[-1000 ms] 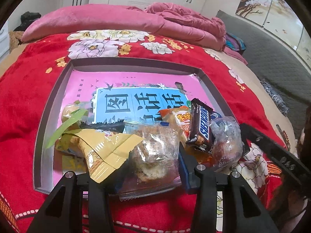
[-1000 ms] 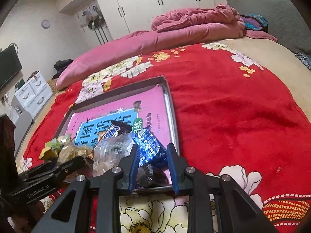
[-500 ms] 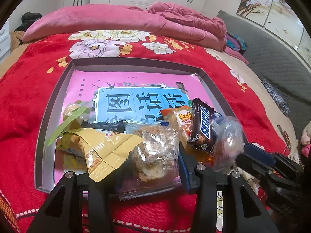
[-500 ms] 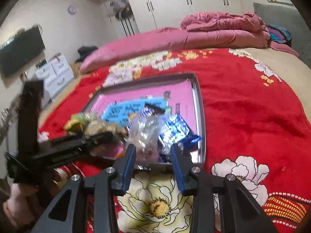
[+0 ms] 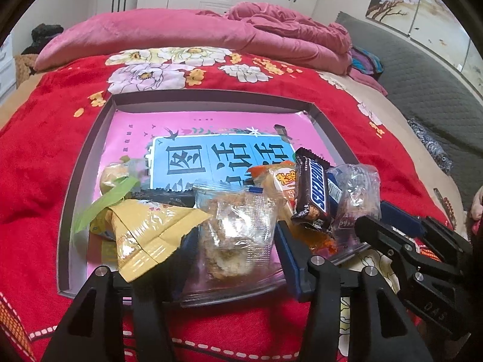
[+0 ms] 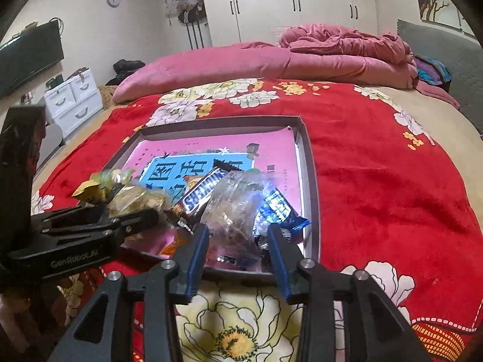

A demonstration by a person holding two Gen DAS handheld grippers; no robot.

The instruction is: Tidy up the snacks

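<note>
A grey tray [image 5: 81, 163] with a pink and blue liner lies on the red bed cover. Snacks are piled at its near edge: a yellow packet [image 5: 145, 235], a clear bag of pastry [image 5: 235, 235], a Snickers bar [image 5: 314, 193], a clear wrapped snack [image 5: 359, 193] and a blue packet [image 6: 277, 208]. My left gripper [image 5: 232, 241] is open around the clear pastry bag. My right gripper [image 6: 238, 238] is open at the tray's near right corner, with the clear wrapped snack [image 6: 238, 208] between its fingers. It also shows in the left wrist view [image 5: 389, 223].
The red flowered cover [image 6: 377, 187] spreads to the right of the tray. A pink duvet [image 6: 271, 60] is heaped at the back. White drawers [image 6: 72, 96] and a wall TV [image 6: 27, 57] stand at the left.
My right gripper has opened wider and drawn back toward the tray's near right corner, turning to face the bed's head. The left gripper has barely moved.
</note>
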